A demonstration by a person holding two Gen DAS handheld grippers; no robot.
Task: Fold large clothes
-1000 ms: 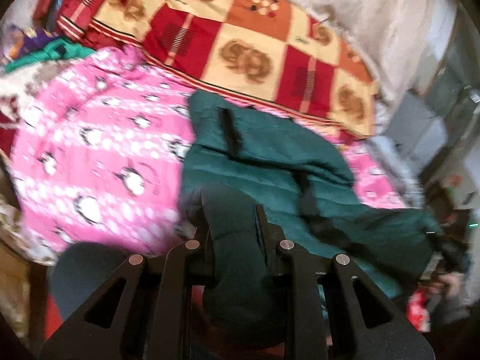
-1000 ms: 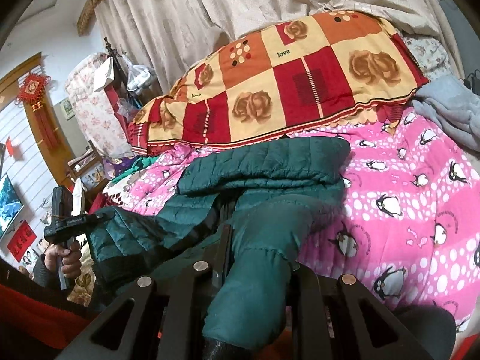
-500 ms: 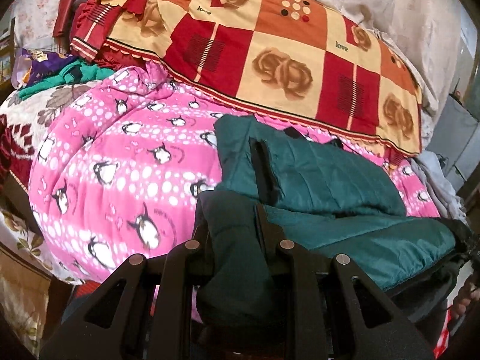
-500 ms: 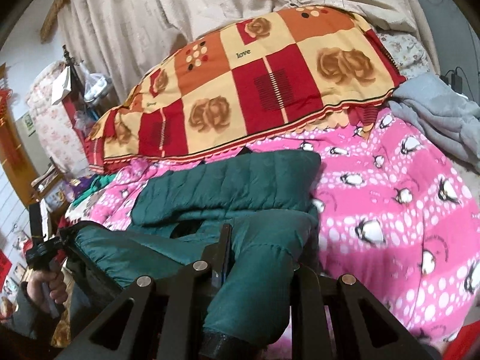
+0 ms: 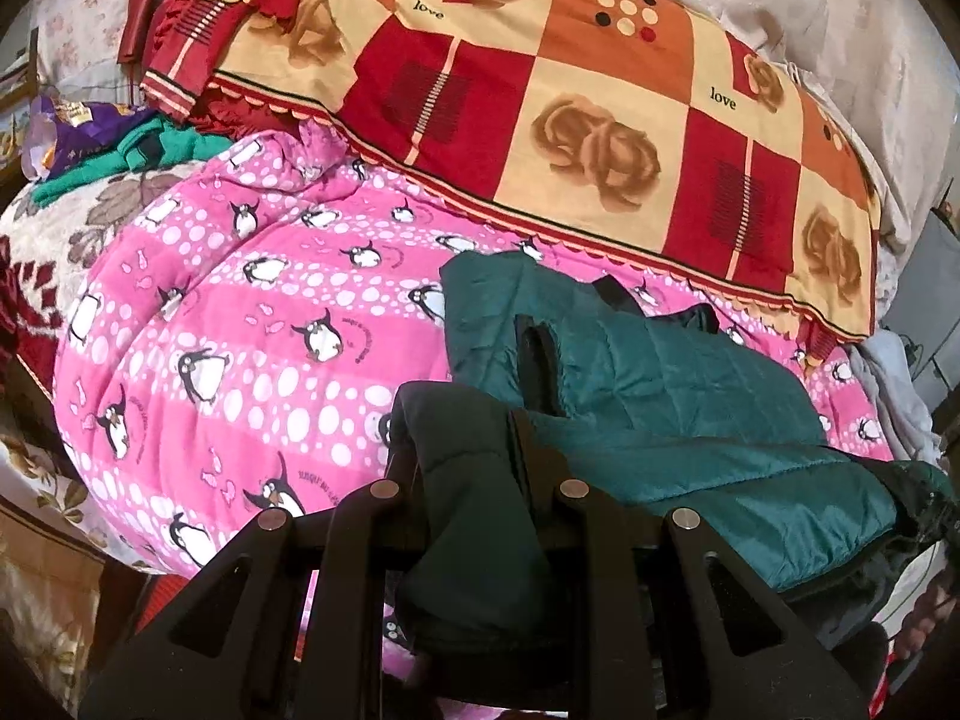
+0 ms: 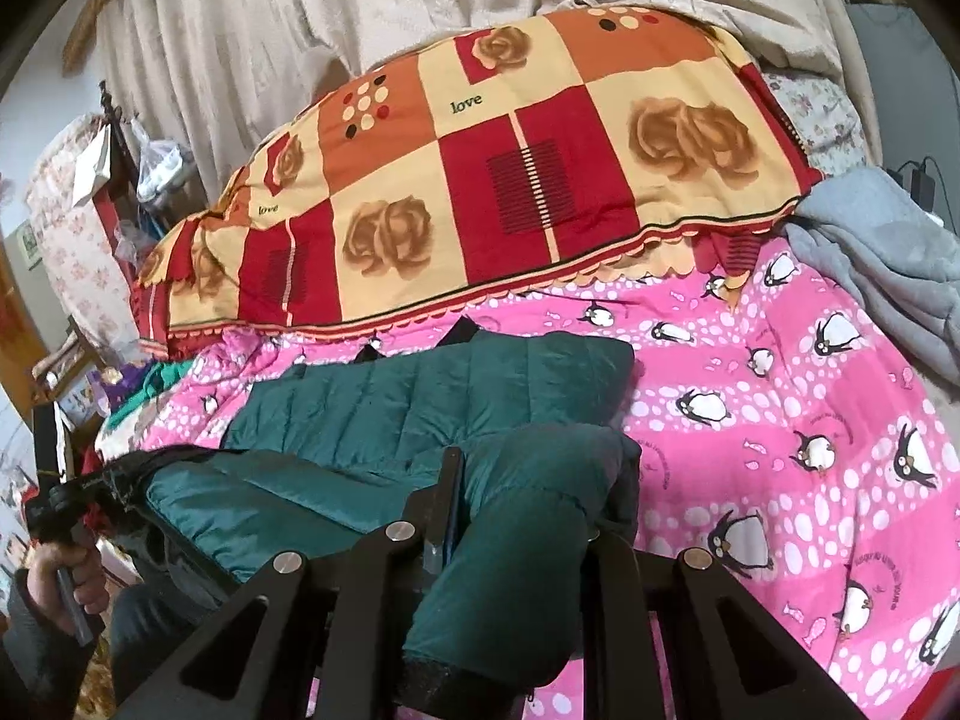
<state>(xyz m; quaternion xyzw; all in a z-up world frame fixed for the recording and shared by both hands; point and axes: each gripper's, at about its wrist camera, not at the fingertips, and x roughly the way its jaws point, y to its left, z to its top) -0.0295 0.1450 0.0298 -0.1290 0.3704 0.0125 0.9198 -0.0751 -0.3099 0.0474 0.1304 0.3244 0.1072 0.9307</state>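
Jacket lies half-folded on the pink blanket; my left tongs and right tongs each clench a near corner, next carrying it far.

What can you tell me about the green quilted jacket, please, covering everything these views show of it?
The green quilted jacket is a dark teal puffer of slightly shiny padded fabric with stitched channels and black trim. It lies partly folded on the pink penguin blanket, its far edge near the checked rose blanket. The near layer is lifted: the left gripper and right gripper are each shut on a bunched sleeve or corner, with the fabric stretched between them.
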